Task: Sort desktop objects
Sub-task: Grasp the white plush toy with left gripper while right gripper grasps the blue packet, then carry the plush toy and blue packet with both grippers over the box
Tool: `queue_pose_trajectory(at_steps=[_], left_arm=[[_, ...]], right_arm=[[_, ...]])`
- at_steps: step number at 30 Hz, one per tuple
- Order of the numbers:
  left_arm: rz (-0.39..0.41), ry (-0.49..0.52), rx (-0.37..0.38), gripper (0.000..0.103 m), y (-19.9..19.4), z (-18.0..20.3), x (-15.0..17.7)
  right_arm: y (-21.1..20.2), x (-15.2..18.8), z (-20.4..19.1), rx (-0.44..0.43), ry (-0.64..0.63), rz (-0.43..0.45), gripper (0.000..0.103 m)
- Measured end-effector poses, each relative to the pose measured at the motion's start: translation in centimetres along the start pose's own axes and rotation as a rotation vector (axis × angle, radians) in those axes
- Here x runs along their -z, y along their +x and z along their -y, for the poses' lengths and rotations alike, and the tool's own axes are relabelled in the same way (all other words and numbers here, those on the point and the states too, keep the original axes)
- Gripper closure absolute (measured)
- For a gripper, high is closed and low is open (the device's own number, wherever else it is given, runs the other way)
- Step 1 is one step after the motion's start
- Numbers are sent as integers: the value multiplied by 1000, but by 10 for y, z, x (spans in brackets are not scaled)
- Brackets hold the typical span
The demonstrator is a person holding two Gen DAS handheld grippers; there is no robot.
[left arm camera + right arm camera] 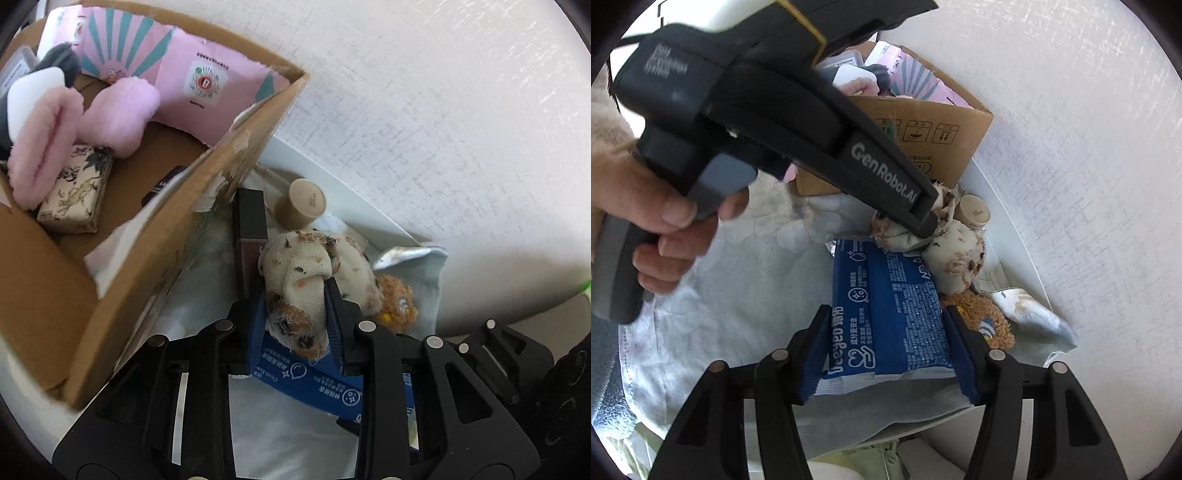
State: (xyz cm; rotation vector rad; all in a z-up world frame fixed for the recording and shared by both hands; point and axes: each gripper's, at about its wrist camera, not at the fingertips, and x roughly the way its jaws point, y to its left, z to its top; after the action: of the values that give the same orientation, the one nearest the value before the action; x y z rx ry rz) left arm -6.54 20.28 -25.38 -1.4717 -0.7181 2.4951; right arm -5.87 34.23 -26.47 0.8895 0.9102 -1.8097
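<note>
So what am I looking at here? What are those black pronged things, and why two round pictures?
There is no robot arm: a person holds a hand-operated claw in each hand, each with a wide-angle camera looking along its fingers. One picture is from the left claw, shut on a speckled cream sock. The other is from the right claw, its fingers either side of a blue wipes packet; whether it grips is unclear. That view also shows the left claw from outside, with the person's hand on its handle. A cardboard box holds pink fluffy items. Nearby lie a tan cylinder and an orange plush toy.
</note>
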Motion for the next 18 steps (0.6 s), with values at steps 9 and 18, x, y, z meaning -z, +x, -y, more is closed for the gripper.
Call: queue_pose_trajectory(at_steps=[9,18], left_arm=[[33,79,74,77,-54,18,-17],[49,145,122,77,-125,-10,-80]], right_arm=[[-38,-7,-2,24,53,-30,50],[-107,-40,10,69,182,-12,50]])
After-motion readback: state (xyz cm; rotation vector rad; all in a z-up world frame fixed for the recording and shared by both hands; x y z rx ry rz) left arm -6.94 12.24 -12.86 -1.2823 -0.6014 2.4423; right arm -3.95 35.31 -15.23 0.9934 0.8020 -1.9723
